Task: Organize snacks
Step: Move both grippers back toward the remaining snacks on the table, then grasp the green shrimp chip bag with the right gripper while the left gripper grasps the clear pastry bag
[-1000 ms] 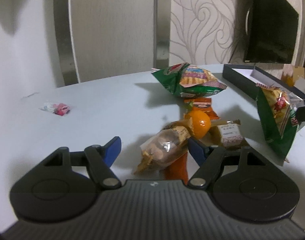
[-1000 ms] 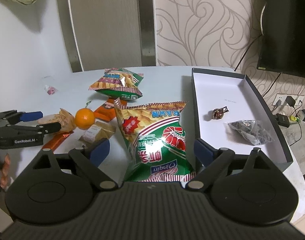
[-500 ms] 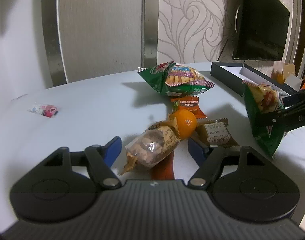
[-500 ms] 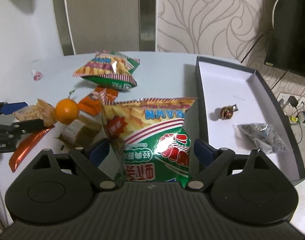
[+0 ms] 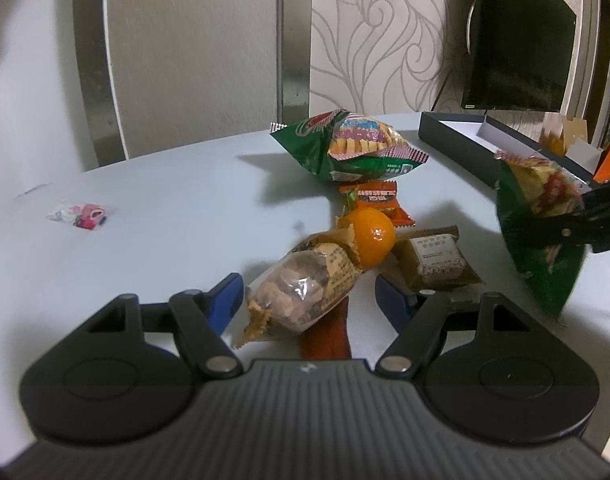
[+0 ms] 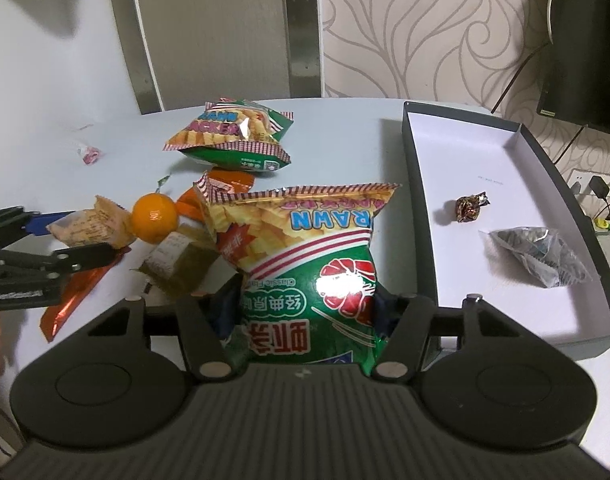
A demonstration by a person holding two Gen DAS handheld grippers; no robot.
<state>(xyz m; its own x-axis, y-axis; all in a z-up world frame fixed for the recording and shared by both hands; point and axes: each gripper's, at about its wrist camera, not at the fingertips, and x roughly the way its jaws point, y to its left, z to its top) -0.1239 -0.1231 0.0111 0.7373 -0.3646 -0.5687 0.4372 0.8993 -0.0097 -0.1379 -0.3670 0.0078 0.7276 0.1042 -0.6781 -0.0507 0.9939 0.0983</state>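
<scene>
Right gripper (image 6: 305, 304) clamped on prawn cracker bag (image 6: 305, 256) beside box (image 6: 577, 184); left gripper (image 5: 309, 296) fingers apart around biscuit packet (image 5: 305, 288); risk: the slick inflated bag could slip.

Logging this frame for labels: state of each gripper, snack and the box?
right gripper: shut on prawn cracker bag, bag upright
left gripper: open, around clear biscuit pack
second prawn cracker bag: sealed, lying on table
mandarin: unpeeled
box: open, holds wrapped candy and silver packet
</scene>
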